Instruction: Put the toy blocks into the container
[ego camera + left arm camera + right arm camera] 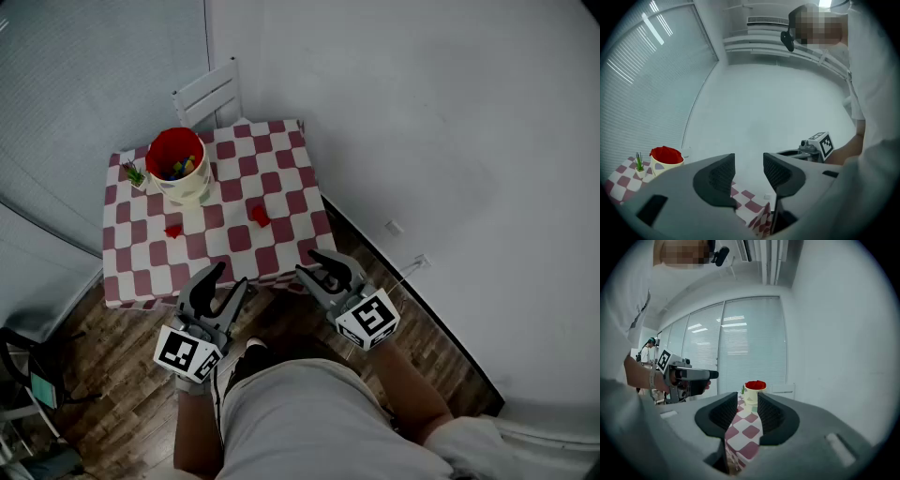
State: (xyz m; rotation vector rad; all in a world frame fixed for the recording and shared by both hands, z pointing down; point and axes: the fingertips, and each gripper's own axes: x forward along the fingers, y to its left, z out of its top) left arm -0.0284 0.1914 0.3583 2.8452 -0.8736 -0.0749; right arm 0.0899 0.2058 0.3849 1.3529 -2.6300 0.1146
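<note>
A white container with a red rim (178, 164) holds several coloured blocks (185, 169) at the back left of the red-and-white checked table (281, 178). Two red blocks lie loose on the cloth, one near the middle (260, 215) and one further left (172, 230). My left gripper (230, 278) and right gripper (309, 264) hover off the table's near edge, both shut and empty. The left gripper view shows its jaws (749, 171) close together with the container (665, 157) far to the left. Between the right gripper's jaws (747, 411) the container (755, 389) shows straight ahead.
A small potted plant (136, 175) stands beside the container at the table's left edge. A white chair (211, 94) is behind the table against the wall. Wooden floor lies under me, with a white wall to the right and blinds on the left.
</note>
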